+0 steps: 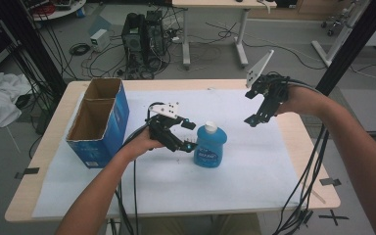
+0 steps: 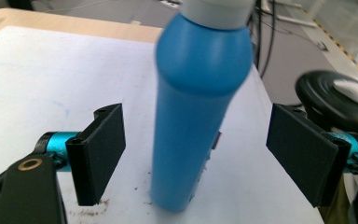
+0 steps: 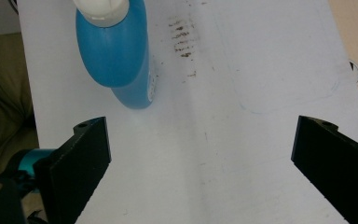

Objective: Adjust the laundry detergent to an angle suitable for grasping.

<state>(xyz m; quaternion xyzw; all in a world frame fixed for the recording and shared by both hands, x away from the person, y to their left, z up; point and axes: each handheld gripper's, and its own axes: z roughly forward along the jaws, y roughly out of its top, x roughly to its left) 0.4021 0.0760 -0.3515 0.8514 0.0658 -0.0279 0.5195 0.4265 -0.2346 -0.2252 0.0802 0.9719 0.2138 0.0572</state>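
1 blue bottle [image 1: 209,146] with a white cap is standing upright at the middle of the high view on the white sheet [image 1: 254,171] covering the worktop [image 1: 54,122]. The left gripper [image 1: 188,135] is bracketing it, jaws spread and clear of both sides, while the right gripper [image 1: 250,121] is hovering in the upper right with jaws wide and holding nothing. The bottle is looking like smooth, rigid plastic, probably slippery and moderately heavy if full; gripping the flat-sided body below the shoulder, across its narrow width, is seeming safest.
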